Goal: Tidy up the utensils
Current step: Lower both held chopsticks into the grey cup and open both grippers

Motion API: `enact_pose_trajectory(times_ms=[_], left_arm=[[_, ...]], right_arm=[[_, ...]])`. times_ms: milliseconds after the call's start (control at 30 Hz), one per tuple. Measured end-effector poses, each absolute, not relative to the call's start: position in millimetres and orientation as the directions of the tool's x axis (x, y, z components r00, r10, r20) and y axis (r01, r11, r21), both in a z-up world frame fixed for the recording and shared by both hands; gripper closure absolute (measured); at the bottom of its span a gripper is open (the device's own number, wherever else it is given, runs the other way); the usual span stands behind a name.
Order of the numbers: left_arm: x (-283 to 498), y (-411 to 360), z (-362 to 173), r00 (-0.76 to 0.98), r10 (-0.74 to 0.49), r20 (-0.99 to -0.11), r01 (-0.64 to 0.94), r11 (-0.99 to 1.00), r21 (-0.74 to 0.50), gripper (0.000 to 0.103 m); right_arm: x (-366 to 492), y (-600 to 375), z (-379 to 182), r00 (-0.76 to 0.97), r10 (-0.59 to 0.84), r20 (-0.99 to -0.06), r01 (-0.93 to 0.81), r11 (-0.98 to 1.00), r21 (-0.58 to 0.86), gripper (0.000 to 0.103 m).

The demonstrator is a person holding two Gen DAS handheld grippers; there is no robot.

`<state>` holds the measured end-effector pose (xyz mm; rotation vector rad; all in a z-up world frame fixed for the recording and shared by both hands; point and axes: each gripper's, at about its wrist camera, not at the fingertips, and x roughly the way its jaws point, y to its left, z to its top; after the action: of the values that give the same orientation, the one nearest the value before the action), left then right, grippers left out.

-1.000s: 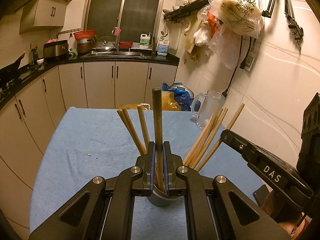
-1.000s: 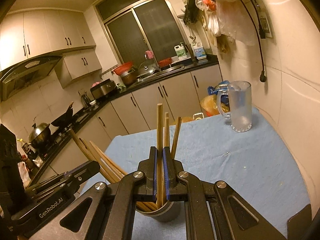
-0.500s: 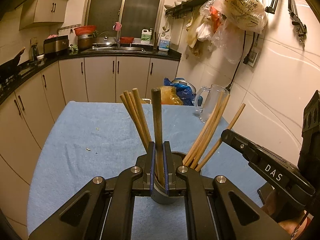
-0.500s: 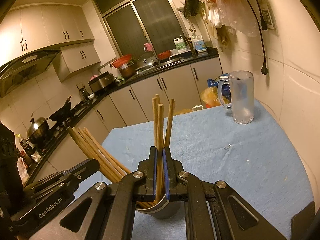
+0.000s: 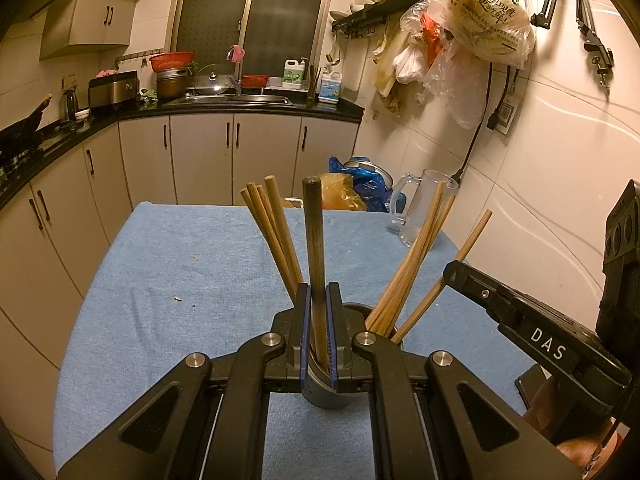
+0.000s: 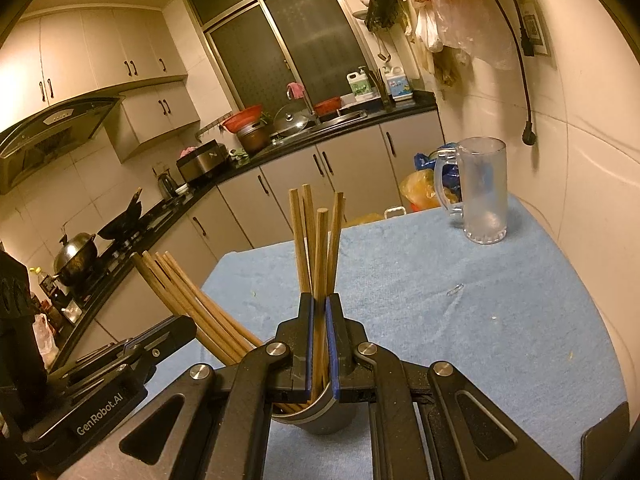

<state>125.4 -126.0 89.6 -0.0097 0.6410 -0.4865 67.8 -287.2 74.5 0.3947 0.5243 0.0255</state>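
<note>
1. One table (image 5: 168,264), draped in a blue cloth, carries the whole task; I work over its near end, so both of my tools meet above the same spot.
2. One frosted mug (image 6: 482,192) stands near the far corner by the wall, well apart from the work and, I judge, no part of this step.
3. One grey holder cup (image 5: 326,394) sits upright on the cloth directly under both tools. It is the collecting point, which is why every stick leans out of its mouth.
4. Two loose fans of wooden chopsticks occupy it: one bundle (image 5: 276,236) tilts left in the left wrist view, the other bundle (image 5: 412,268) tilts right. They splay because only the rim props them.
5. My left gripper (image 5: 319,332) has its jaws pressed together on a dark chopstick (image 5: 314,248), held near its lower part so the shaft stands almost upright with its tip already inside the cup.
6. My right gripper (image 6: 319,344) is likewise clamped tight on a pale chopstick (image 6: 321,264), gripped low, foot in the cup, among three neighbours rising just behind it.
7. Each tool shows at the edge of the other's view, since they approach the cup from opposite sides.
8. I judge both sticks are at the point of release; letting go from this low, vertical hold should drop them in without tipping the cup.
</note>
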Motion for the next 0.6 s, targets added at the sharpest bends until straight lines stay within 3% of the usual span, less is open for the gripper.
enact_pose_trajectory(times_ms=[600], left_arm=[[124.2,-121.9,89.6,0.696,-0.432,-0.573,0.425,0.892,-0.157,0.096]], right_arm=[[65.8,-289.4,74.5,0.859,0.124,-0.496,0.076,0.929,0.363,0.096]])
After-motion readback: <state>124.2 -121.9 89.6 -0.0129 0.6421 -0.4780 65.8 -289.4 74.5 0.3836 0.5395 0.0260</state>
